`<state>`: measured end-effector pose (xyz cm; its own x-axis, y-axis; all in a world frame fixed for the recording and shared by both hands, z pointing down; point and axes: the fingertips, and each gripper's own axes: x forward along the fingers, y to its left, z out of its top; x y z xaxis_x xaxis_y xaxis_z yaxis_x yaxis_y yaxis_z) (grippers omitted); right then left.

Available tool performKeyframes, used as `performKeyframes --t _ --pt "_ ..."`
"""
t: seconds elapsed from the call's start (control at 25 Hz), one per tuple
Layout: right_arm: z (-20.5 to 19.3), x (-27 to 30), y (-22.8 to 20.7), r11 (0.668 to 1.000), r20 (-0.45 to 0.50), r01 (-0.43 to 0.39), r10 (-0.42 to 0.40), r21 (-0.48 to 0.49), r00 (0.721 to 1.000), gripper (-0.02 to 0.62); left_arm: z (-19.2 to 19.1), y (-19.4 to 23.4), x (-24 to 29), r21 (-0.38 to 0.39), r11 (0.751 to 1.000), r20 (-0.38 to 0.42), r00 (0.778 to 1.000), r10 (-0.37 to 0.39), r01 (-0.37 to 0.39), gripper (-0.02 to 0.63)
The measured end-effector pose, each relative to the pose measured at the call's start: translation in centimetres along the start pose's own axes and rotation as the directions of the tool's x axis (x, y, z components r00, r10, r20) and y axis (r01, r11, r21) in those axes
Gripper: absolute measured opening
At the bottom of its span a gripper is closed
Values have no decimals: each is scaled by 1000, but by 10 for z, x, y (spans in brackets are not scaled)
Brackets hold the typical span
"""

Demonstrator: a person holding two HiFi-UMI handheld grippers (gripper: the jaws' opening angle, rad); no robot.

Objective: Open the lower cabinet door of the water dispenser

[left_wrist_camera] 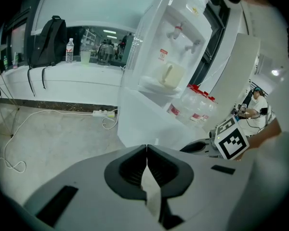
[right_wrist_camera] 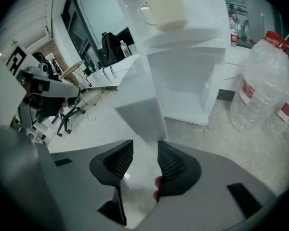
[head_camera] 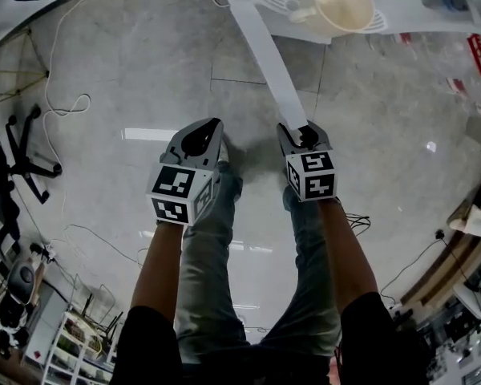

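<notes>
Cabinet door (head_camera: 264, 54) of the water dispenser (left_wrist_camera: 176, 42) stands swung well out. From the head view it reads as a thin white strip running from the dispenser's front down to the right gripper (head_camera: 306, 133).

Right gripper (right_wrist_camera: 144, 144): claw half spread, pinching the door's free edge (right_wrist_camera: 142, 112), one pad on each face. Behind the door the lower cabinet (right_wrist_camera: 188, 88) gapes open, white inside.

Left gripper (head_camera: 212, 128): hangs beside the right one, apart from the door. Claw pressed together, tips touching, nothing in it (left_wrist_camera: 147, 150).

Room to move: bare grey floor (head_camera: 144, 70) to the left of the door, wide and open. The person's legs (head_camera: 216, 239) stand just behind both grippers.

Around:
- cream cup (head_camera: 345, 2) on the dispenser's drip tray, above the door.
- big clear water bottles (right_wrist_camera: 265, 81) with red caps crowd the floor on the dispenser's far side, close to the cabinet opening.
- white cord (head_camera: 64, 107) loops over the floor to the left; power strip (left_wrist_camera: 103, 113) lies at the foot of a white counter (left_wrist_camera: 62, 76).
- black backpack (left_wrist_camera: 45, 42) and a small bottle (left_wrist_camera: 70, 49) on that counter.
- black chair base (head_camera: 24, 155) at the far left, well apart from the door.
</notes>
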<state>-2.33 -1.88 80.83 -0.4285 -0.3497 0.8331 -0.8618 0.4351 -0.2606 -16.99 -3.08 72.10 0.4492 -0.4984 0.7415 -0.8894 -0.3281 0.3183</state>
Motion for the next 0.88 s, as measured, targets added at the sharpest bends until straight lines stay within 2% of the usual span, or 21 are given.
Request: performKeyframes --t 0.28,0.48,0.68,0.88 --pt "-7 18 58 992 -49 -111 108 -58 993 163 -10 18 -15 -34 999 -4 1000 24 -24 18" --pt "3 25 106 970 -80 -199 190 -137 979 163 -11 34 -30 -61 997 -2 999 43 -43 18" --pt "4 29 120 966 -73 -218 210 -141 975 156 -22 42 -40 -76 996 -11 998 55 -56 18" --pt "13 5 126 964 -36 -222 220 -146 975 143 -17 31 -46 -98 994 0 999 53 -52 18"
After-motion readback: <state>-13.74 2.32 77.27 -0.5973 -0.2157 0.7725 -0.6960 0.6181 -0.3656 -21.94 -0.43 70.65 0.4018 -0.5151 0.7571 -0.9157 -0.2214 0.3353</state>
